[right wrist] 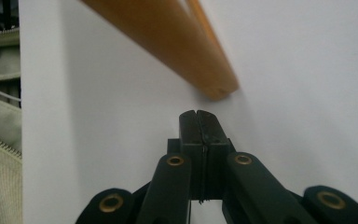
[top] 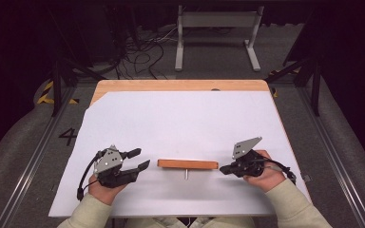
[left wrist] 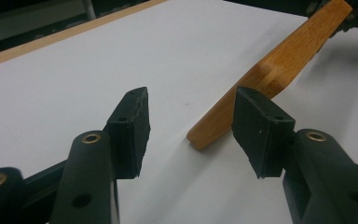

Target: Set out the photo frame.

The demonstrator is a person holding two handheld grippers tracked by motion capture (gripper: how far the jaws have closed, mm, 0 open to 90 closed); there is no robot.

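Wood, one flat bar (top: 187, 164), lies crosswise on the white sheet (top: 180, 118) near my edge of the table (top: 171, 85), with a thin metal pin (top: 186, 174) sticking out of its near side at six o'clock. I hold a gripper in each hand. My left gripper (top: 140, 159) sits at nine o'clock from the bar, jaws about half open and empty, aimed at its left end but apart from it. My right gripper (top: 224, 169) sits at three o'clock, jaws pressed fully together on nothing, tips just beside the bar's right end.

As I judge it, the work has barely begun: the bar lies flat and ungripped, and taking hold of it is all still to come.

The high view gives the whole layout and the pin. The left gripper view adds the bar (left wrist: 265, 77) running away toward one o'clock with a raised step in its top face. The right gripper view shows my shut pads (right wrist: 196, 122) meeting, with the bar's rounded end (right wrist: 216, 88) at twelve o'clock
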